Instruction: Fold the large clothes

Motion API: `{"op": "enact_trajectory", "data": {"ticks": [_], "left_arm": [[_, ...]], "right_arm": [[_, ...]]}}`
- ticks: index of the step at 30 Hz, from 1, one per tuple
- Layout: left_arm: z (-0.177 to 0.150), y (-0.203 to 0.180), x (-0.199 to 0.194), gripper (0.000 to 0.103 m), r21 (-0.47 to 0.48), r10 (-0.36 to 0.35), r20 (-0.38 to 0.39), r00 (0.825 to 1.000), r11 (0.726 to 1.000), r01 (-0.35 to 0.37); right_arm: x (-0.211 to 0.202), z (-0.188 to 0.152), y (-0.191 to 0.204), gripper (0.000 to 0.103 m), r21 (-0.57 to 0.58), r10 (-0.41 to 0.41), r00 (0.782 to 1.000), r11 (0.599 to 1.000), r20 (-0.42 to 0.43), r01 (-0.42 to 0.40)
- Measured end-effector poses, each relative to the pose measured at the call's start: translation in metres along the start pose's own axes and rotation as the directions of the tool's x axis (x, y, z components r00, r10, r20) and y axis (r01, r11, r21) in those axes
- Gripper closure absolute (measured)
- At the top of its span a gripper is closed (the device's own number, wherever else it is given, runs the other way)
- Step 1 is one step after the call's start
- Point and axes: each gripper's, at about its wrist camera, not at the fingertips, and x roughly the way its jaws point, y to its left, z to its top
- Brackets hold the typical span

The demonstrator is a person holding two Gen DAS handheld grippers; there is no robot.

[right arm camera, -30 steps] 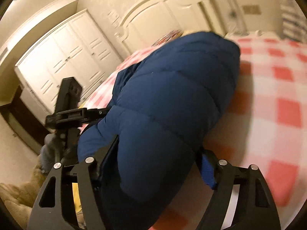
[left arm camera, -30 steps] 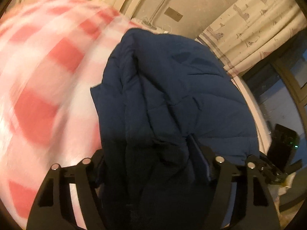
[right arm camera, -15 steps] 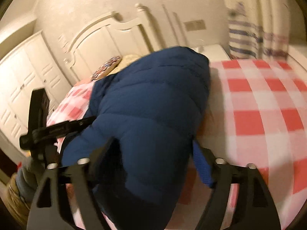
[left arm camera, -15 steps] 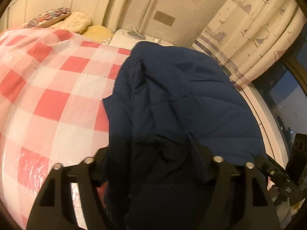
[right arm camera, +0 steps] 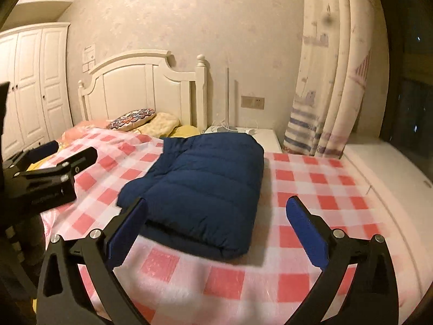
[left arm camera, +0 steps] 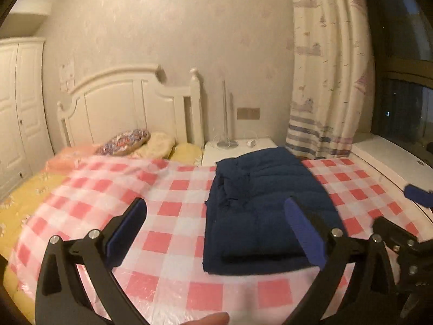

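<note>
A navy blue puffer jacket (left arm camera: 259,203) lies folded into a rectangle on the red-and-white checked bed cover (left arm camera: 173,216). It also shows in the right wrist view (right arm camera: 205,189). My left gripper (left arm camera: 216,224) is open and empty, pulled back above the bed's near edge. My right gripper (right arm camera: 216,224) is open and empty too, in front of the jacket's near end. The right gripper shows at the right of the left wrist view (left arm camera: 406,233), and the left gripper at the left of the right wrist view (right arm camera: 46,173).
A white headboard (right arm camera: 140,92) and several pillows (right arm camera: 132,116) are at the far end of the bed. A white nightstand (left arm camera: 238,149) with a lamp stands beside it. A curtain (right arm camera: 327,81) and dark window are on the right, a white wardrobe (right arm camera: 29,86) on the left.
Both grippers held the jacket and have let go of it. They have opened and drawn back and up. The jacket now lies folded on the bed.
</note>
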Motion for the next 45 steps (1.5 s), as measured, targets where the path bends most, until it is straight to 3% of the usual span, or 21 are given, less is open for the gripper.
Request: {"op": "enact_trajectory", "data": {"ticks": [5,10,45], "left_arm": [[0.001,-0.010,-0.036,0.002,0.002,-0.023,0.037,0.999,1.000,0.023],[0.000,-0.017,-0.048,0.002,0.011,-0.030,0.051,0.998,0.999,0.030],[-0.012,-0.009,-0.044,0.002,-0.012,-0.043,-0.008,0.999,0.999,0.043]], "right_arm": [[-0.034,0.007,-0.001,0.005,0.002,-0.005,0.999,1.000,0.053,0.005],[-0.043,0.009,-0.006,0.005,0.023,0.000,0.997,1.000,0.073,-0.002],[-0.037,0.001,0.011,0.005,0.004,0.031,0.999,1.000,0.032,-0.031]]}}
